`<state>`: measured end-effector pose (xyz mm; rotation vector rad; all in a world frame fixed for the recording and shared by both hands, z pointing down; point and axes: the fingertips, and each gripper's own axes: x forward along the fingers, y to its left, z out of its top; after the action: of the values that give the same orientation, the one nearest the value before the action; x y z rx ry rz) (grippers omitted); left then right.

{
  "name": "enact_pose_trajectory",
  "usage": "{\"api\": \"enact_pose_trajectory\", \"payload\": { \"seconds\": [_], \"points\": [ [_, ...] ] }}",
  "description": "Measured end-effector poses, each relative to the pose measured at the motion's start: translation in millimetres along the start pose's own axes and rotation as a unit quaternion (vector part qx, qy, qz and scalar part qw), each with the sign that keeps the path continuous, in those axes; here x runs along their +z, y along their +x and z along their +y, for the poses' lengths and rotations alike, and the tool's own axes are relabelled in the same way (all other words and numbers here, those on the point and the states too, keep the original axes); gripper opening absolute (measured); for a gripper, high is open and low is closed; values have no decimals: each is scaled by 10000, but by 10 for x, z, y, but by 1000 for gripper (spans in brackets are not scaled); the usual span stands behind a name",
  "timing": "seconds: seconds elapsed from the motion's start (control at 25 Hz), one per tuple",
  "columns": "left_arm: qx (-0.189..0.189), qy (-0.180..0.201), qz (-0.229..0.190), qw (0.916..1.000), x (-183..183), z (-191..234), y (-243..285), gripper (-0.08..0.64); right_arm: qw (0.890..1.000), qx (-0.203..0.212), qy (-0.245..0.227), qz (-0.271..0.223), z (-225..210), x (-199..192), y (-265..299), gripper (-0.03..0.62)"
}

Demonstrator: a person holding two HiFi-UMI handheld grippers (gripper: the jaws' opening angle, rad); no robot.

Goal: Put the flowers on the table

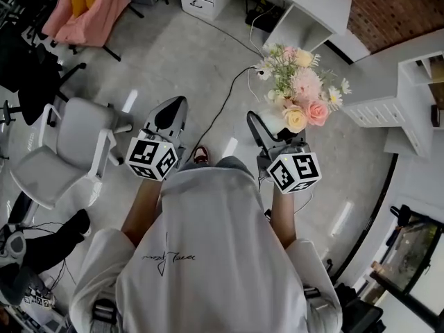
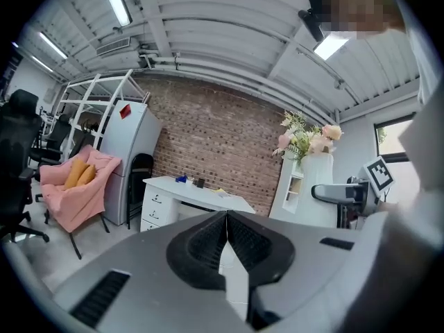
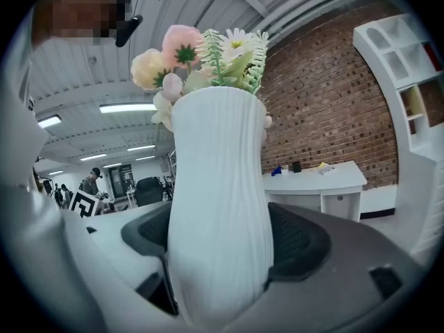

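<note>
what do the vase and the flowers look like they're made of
Vase: white, matte, with fine vertical ribs; ceramic or moulded plastic, the look leaves it open. Flowers: probably artificial, fabric petals and plastic fern-like leaves, judging by their even colour and stiff shape.

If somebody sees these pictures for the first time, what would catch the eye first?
The pastel flowers in a white ribbed vase, clamped between the right gripper's jaws, stand out at once. Beside it, the left gripper is shut and empty. Ahead, a white desk stands against a brick wall.
</note>
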<state>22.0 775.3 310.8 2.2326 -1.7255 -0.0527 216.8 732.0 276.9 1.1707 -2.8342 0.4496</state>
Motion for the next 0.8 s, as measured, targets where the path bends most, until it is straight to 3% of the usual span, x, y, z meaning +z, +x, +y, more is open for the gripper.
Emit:
{"api": "enact_pose_trajectory", "payload": {
  "seconds": [0.44,0.8],
  "points": [
    [45,-63,16,10000,138,445,331,6,9998,171,-48,-115,-80,153,690,416],
    [-120,74,-59,9999,357,909,1083,6,9996,182,-96,-210,-449,271,1633,416]
  ]
}}
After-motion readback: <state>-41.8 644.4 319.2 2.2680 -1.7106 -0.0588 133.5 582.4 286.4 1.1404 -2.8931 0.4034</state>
